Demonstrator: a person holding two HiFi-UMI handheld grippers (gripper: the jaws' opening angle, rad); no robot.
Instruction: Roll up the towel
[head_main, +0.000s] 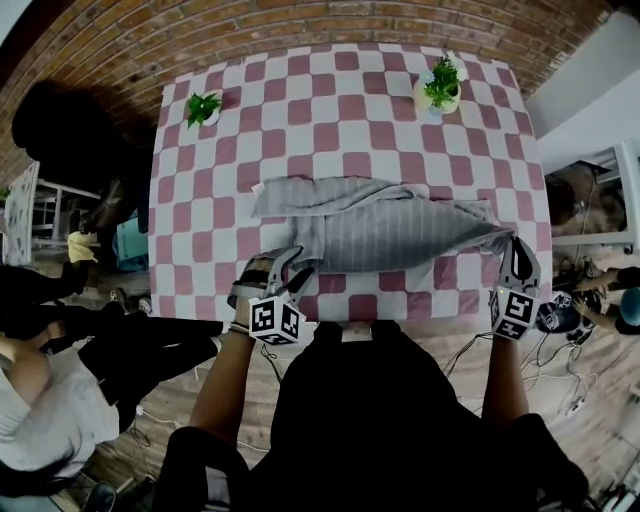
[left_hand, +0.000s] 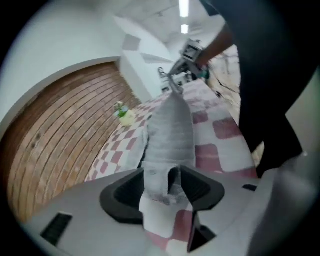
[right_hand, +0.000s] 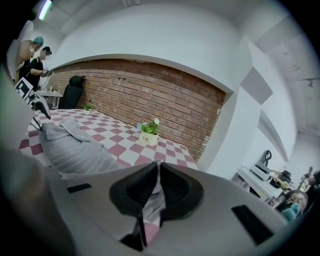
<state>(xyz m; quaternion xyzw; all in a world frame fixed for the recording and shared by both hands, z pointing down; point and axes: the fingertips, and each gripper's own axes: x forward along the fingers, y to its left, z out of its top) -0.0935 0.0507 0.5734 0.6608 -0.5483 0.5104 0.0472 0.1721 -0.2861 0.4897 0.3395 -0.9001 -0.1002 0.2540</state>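
Nearest my view, at the front edge of the surface (head_main: 340, 110), the left hand-held gripper (head_main: 290, 268) has its jaws apart, with one end of the grey striped towel (head_main: 380, 232) loose between them. I see the towel stretched across the pink-and-white checks to the right hand-held gripper (head_main: 516, 250), which is clamped on its corner. Farther back, a small potted plant (head_main: 203, 107) and a flowering potted plant (head_main: 441, 88) stand before a brick wall (head_main: 300, 25).

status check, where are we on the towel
Left gripper open, towel end loose between its fingers. Right gripper shut on the other end. Towel bunched on table, not rolled. Potted plants well clear.
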